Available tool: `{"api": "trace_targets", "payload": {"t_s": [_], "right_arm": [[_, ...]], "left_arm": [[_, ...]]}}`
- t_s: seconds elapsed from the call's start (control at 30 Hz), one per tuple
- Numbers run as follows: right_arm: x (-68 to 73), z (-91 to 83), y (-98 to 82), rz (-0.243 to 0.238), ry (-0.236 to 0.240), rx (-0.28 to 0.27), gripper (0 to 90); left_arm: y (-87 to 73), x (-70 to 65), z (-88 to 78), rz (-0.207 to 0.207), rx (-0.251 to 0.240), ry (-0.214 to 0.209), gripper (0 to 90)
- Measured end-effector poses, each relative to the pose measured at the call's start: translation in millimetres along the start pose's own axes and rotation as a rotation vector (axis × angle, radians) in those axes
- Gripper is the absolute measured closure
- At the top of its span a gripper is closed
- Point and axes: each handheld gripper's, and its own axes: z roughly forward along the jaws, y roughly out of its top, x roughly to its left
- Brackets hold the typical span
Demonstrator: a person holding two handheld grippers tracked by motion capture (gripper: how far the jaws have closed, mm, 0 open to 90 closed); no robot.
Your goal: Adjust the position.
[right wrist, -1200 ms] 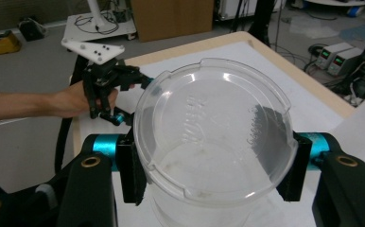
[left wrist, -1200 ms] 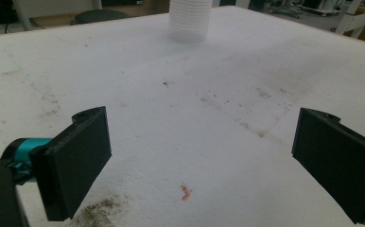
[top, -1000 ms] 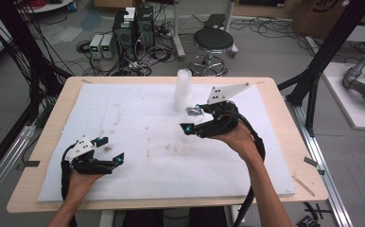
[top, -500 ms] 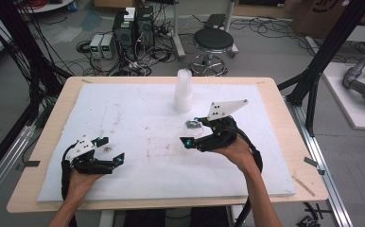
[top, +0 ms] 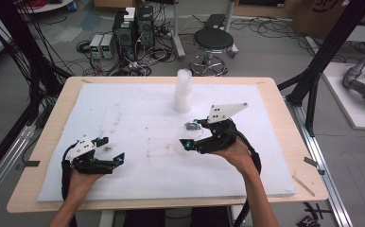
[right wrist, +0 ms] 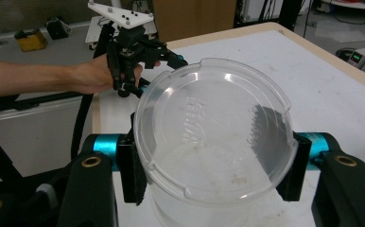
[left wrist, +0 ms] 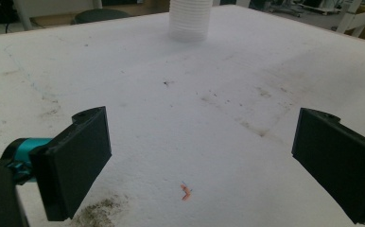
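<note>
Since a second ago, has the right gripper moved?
Yes. The right gripper, shut on a clear cup, has come toward the person, away from the white cup stack.

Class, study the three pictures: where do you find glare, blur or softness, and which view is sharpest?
Right gripper view: bright glare streaks on the clear cup, the nearest part soft. Left gripper view: black jaws crisp, the stack of white cups beyond hazy. High view: even light, weak shadows, the whole picture slightly soft; the clear cup nearly vanishes against the white table cover.
</note>
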Motion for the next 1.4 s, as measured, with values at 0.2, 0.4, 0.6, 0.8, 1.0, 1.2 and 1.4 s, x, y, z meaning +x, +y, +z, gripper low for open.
{"api": "trace_targets", "payload": {"t_s": [0.2, 0.4, 0.6, 0.8, 1.0, 1.2, 1.4], "right_arm": [[-0.9, 2.1, -1.9, 0.002, 0.004, -0.005, 41.6], [-0.5, 2.5, -2.8, -0.002, 0.025, -0.02, 41.7], [-1.8, 4.3, -5.3, -0.005, 0.073, -0.07, 41.6], [-4.8, 8.5, -10.3, 0.003, 0.145, -0.146, 41.7], [-5.5, 13.1, -13.0, 0.009, 0.206, -0.216, 41.8], [-5.1, 15.4, -14.2, 0.003, 0.228, -0.241, 41.8], [-5.2, 15.9, -14.9, 0.004, 0.232, -0.248, 41.8]], "left_arm": [[2.6, 1.7, -1.0, 0.008, -0.005, -0.02, 5.2], [20.0, 1.6, -5.7, 0.072, -0.038, -0.15, 5.2], [37.0, -1.7, -2.4, 0.106, -0.068, -0.284, 5.2], [51.3, -16.8, 10.3, 0.111, -0.119, -0.434, 5.2], [67.1, -36.7, 25.4, 0.116, -0.165, -0.534, 5.2], [79.9, -57.5, 43.1, 0.137, -0.181, -0.592, 5.2], [91.4, -79.2, 63.2, 0.15, -0.196, -0.636, 5.2]]}}
